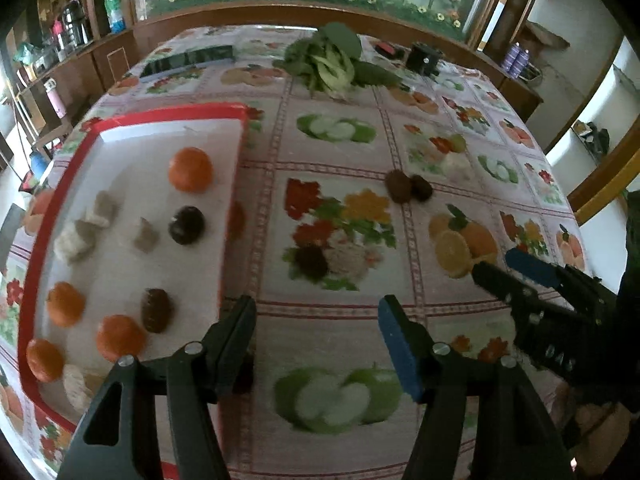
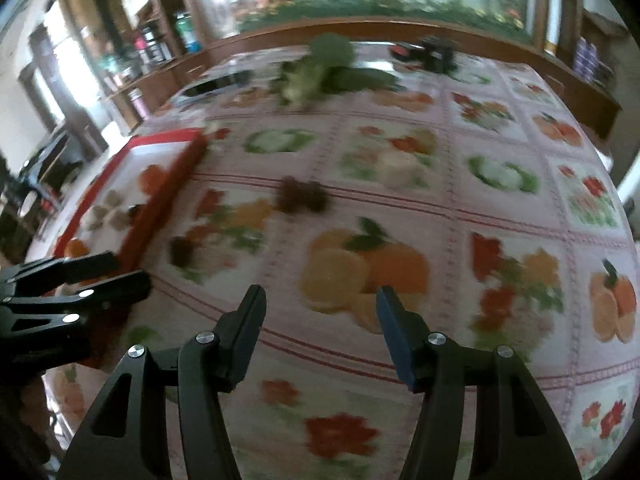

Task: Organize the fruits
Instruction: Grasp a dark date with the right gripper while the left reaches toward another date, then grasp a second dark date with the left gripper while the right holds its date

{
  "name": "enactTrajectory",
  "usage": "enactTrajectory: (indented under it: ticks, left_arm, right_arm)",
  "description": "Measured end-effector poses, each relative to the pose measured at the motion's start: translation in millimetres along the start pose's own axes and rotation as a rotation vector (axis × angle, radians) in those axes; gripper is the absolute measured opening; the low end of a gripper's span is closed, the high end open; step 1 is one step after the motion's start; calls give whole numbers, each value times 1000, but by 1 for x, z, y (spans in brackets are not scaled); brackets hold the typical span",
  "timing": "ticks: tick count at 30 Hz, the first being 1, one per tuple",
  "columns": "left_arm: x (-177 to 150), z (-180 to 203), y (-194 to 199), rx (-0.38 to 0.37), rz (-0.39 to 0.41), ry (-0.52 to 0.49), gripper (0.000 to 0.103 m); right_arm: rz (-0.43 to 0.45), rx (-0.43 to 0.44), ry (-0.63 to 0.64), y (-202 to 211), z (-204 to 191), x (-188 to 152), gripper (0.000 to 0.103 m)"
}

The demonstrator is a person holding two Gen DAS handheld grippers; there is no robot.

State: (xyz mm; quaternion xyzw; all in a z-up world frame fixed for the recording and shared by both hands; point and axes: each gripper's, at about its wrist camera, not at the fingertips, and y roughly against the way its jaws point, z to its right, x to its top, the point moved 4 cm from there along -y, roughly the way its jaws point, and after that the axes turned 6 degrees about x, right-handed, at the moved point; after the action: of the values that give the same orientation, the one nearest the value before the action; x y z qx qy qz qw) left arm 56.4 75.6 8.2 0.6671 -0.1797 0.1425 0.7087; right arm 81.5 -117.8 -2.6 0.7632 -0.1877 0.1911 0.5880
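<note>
Fruit-printed plastic cloth covers the worktop (image 1: pixel 344 340), and its printed oranges could pass for real fruit. Nearest, the left hand-held gripper (image 1: pixel 318 340) and right hand-held gripper (image 2: pixel 320 332) are spread, pinching nothing. Past them, mid-worktop, two dark brown round fruits (image 1: pixel 408 186) touch; gripping one may roll the other away from the red-rimmed white tray (image 1: pixel 132 118) at the left edge.

Tray (image 1: pixel 160 120) left on table (image 1: pixel 340 320), greens (image 1: pixel 332 64) behind

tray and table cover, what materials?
Tray: looks like moulded plastic, a red rim around a smooth white floor with a soft sheen. Table cover: probably vinyl or oilcloth, printed with fruit panels, lying flat with a faint gloss; woven cloth can't be ruled out.
</note>
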Motion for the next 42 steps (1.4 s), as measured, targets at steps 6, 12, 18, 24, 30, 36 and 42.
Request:
enactTrajectory:
  ticks: [6, 12, 18, 24, 30, 36, 42]
  left_arm:
    - [-8, 3, 0, 2, -21, 10, 67]
    - [-14, -7, 3, 15, -31, 35, 68]
    - [-20, -15, 4, 4, -44, 69, 70]
    - [-21, -21, 12, -31, -39, 84, 70]
    - [-9, -36, 36, 6, 25, 67, 70]
    - [19, -48, 54, -6, 77, 145, 70]
    - [34, -15, 33, -15, 60, 108, 71]
  right_arm:
    - [0, 11, -13, -10, 16, 9, 59]
    - [22, 39, 24, -30, 9, 28, 59]
    - [24, 56, 88, -48, 5, 45, 57]
    - [4, 86, 191, -60, -6, 49, 52]
    - [1, 47, 290, -68, -12, 55, 32]
    - [-4, 46, 338, -67, -16, 53, 19]
    - [3, 92, 269, -52, -1, 40, 19]
